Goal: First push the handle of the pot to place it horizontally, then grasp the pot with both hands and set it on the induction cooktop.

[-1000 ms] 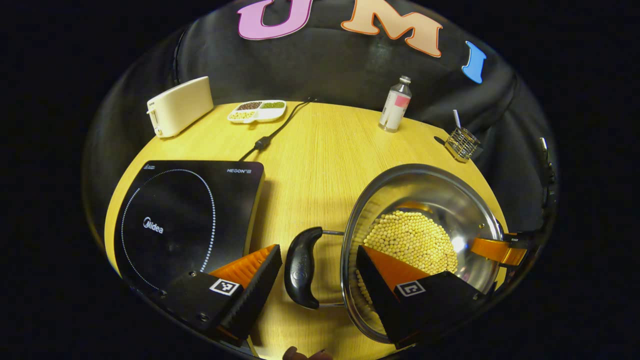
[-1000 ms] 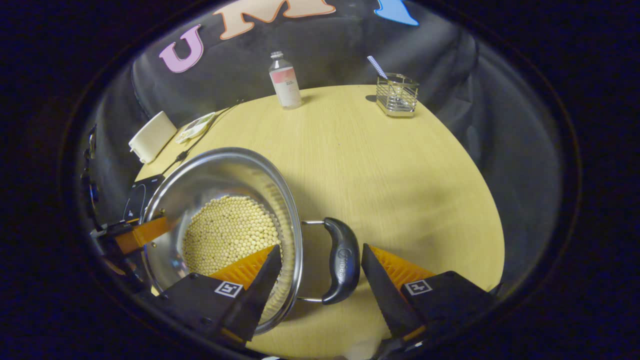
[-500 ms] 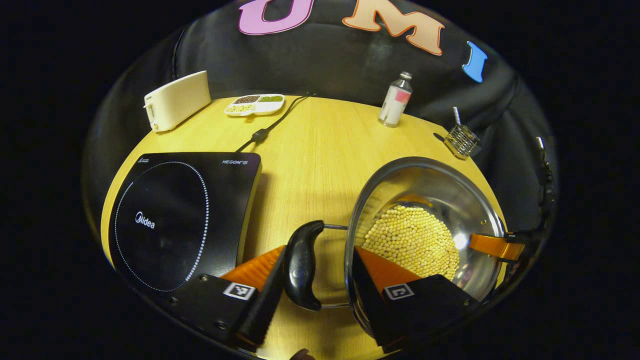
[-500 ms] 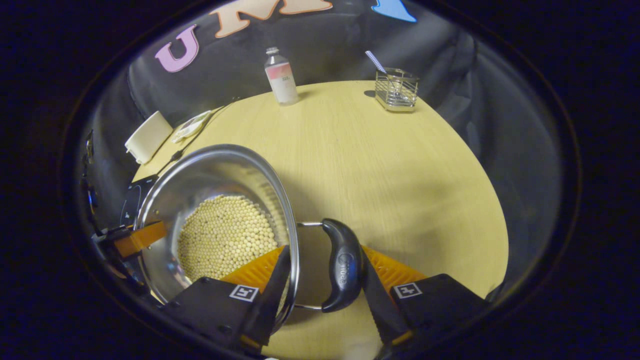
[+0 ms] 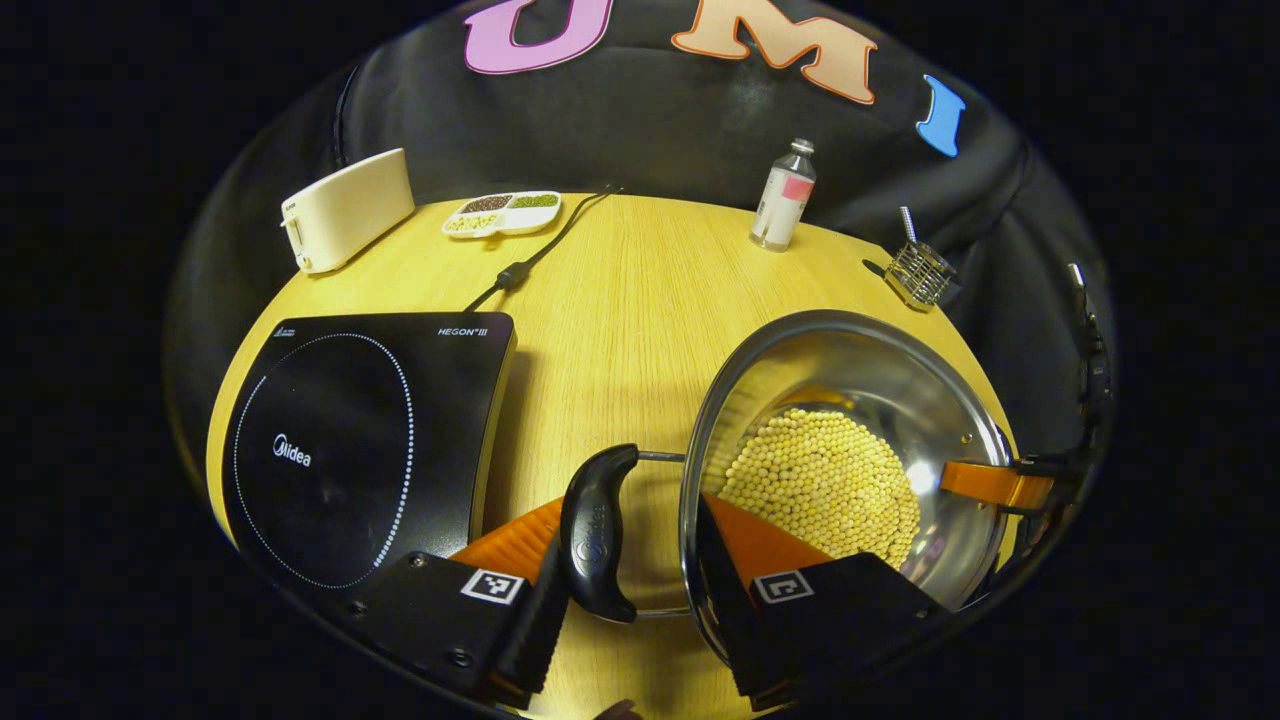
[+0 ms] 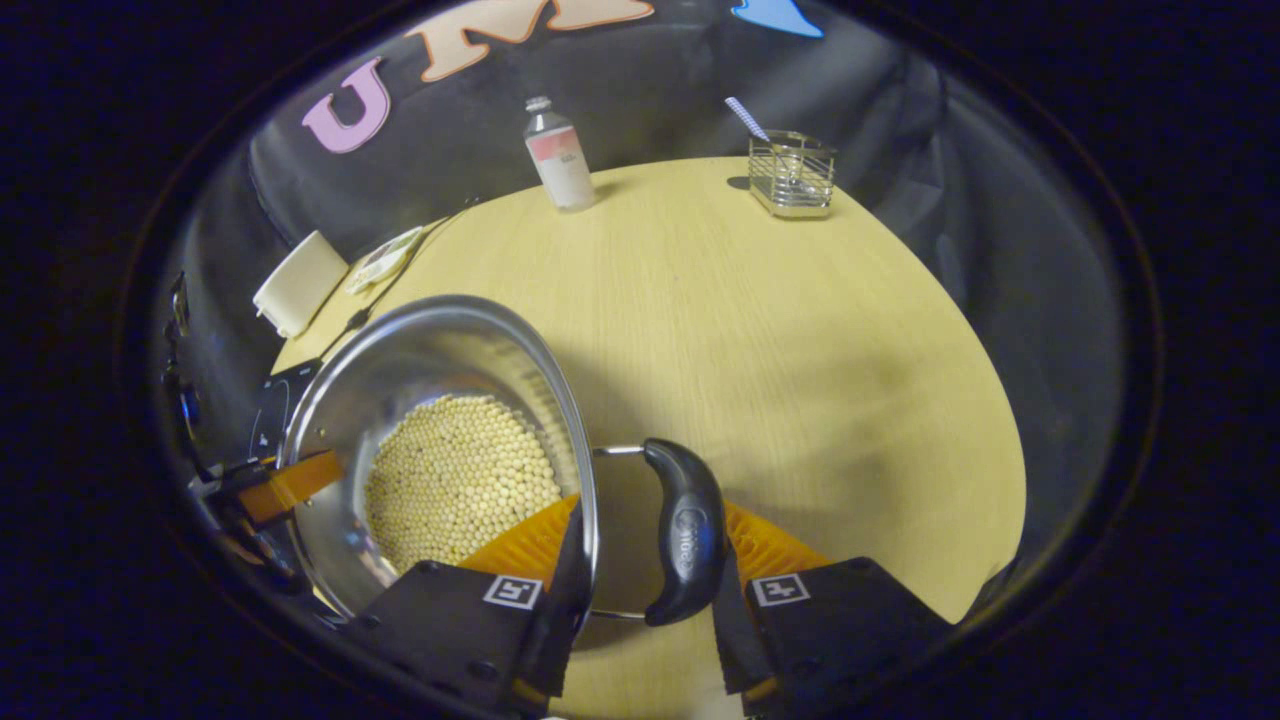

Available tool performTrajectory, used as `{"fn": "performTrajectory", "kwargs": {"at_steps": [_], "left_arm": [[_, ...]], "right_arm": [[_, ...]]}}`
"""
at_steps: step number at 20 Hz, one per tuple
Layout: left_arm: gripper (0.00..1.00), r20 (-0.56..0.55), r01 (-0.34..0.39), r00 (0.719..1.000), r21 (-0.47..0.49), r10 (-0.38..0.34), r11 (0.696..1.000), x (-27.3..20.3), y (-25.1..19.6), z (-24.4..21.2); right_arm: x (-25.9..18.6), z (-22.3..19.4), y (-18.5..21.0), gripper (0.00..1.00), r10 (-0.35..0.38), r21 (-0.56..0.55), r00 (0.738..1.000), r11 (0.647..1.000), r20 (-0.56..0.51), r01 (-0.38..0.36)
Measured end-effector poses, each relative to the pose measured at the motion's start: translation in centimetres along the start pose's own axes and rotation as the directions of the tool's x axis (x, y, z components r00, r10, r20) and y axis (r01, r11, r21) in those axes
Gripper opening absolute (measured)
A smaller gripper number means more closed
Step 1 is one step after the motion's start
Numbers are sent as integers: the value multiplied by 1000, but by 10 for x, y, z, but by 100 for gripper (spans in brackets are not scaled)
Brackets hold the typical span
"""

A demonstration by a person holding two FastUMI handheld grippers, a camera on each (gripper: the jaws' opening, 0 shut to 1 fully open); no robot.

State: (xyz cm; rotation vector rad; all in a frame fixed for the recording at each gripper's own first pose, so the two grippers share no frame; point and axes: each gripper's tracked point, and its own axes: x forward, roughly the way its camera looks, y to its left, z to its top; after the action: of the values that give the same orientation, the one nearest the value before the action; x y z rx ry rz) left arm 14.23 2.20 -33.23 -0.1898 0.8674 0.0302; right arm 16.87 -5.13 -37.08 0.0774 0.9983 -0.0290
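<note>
A steel pot [image 5: 860, 360] holding pale beans [image 5: 820, 480] sits on the wooden table, right of the black induction cooktop [image 5: 360, 440]. My left gripper [image 5: 625, 590] is shut on the pot's black left handle [image 5: 598, 530]: one finger presses the handle's outer side, the other lies inside the pot wall. In the right gripper view, my right gripper [image 6: 640, 590] clamps the other black handle [image 6: 685, 530] and the rim of the pot [image 6: 440, 330] the same way. Across the pot, each view shows the other gripper's finger [image 5: 990, 485] [image 6: 285, 485].
At the back of the table stand a cream appliance [image 5: 345, 210], a divided dish [image 5: 500, 212], a bottle [image 5: 783, 195] [image 6: 558, 155] and a wire holder [image 5: 918, 272] [image 6: 792, 175]. The cooktop's cord [image 5: 530, 260] runs to the back edge.
Both grippers went from open around the handles to shut, each squeezing its handle and the pot wall. The pot has stayed about where it was.
</note>
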Motion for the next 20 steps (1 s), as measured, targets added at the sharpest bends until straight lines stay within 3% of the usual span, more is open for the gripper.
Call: {"fn": "performTrajectory", "kwargs": {"at_steps": [1,2,8,12,13,15,16,17,19,20], "left_arm": [[68,0,1,1000,-3,-1,1000,0,0,1],[69,-1,1,1000,-5,-1,1000,0,0,0],[66,-8,-7,1000,-4,7,1000,-1,0,0],[67,-21,-17,1000,-12,16,1000,-1,0,0],[68,-22,-21,1000,-11,20,1000,-2,-1,0],[68,-12,-30,999,-5,30,1000,-6,-1,3],[68,0,-33,999,-3,33,999,-9,-1,5],[66,1,-37,999,-2,37,999,-12,-2,7],[68,10,-42,999,-14,42,999,-20,-7,10],[66,12,-43,999,-22,43,999,-26,-10,11]], "right_arm": [[0,0,0,56,-1,-1,1000,1000,3,1],[0,0,0,61,-2,-4,1000,1000,2,2],[0,0,0,61,-7,-5,1000,1000,3,7],[0,1,0,61,-9,-8,1000,1000,0,9],[-1,2,0,56,-7,-10,1000,1000,1,7],[-1,3,0,56,3,-11,1000,1000,4,-3],[-2,4,0,61,10,-10,1000,1000,8,-10],[-4,5,-2,56,15,-11,1000,1000,13,-15],[-10,11,-3,56,23,-17,999,1000,25,-22],[-15,16,-4,61,26,-19,999,1000,32,-25]]}}
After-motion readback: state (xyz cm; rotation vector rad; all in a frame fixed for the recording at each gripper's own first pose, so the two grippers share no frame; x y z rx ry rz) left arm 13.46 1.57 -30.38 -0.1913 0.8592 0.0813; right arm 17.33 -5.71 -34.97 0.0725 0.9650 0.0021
